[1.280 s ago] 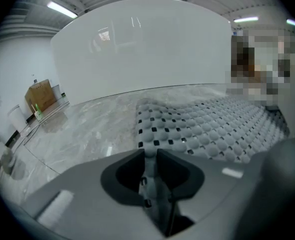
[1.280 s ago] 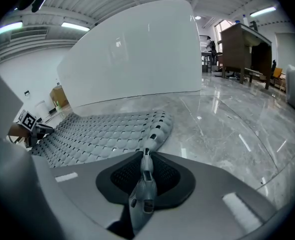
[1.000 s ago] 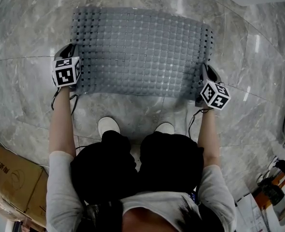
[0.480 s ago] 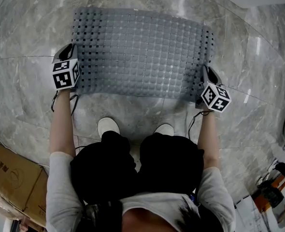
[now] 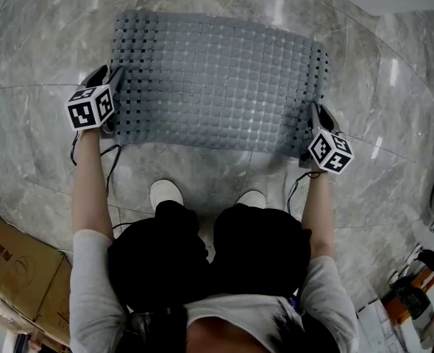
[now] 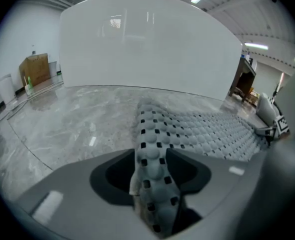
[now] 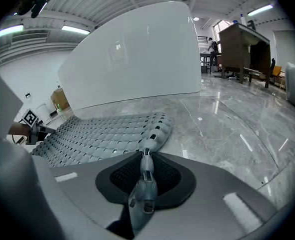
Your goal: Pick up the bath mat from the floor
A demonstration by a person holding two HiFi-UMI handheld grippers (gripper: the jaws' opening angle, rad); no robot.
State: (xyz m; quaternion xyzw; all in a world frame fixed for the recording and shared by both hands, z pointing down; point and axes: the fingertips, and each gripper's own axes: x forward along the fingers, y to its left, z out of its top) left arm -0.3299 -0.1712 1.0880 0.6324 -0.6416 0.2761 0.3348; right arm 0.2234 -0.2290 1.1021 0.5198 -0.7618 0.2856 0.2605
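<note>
The left hand-held gripper (image 5: 108, 79) has been shifted outward and rolled since the earlier frame. Its jaws have just been opening and are now held apart, with the left short edge of the bath mat (image 5: 217, 79) standing loose between them. The right hand-held gripper (image 5: 317, 112) is clamped on the right short edge. The bath mat is spread on the marble floor (image 5: 48, 43), its long axis run from one hand-held gripper to the other. A fresh closing on the left edge is judged necessary before any lift.
</note>
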